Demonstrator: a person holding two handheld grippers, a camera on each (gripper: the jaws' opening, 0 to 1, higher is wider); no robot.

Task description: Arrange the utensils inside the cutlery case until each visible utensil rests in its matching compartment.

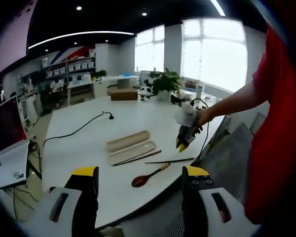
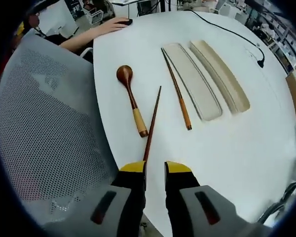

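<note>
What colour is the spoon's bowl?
Dark reddish-brown; the spoon has a lighter tan handle end. Clearest in the right gripper view.

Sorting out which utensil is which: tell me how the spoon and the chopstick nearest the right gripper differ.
The spoon has a round dark bowl and a pale handle end; the near chopstick is a thin, uniformly dark stick. The spoon lies wholly on the white table; the chopstick's near end reaches the right gripper, between its yellow tips. Both are wooden and lie outside the cutlery case.
</note>
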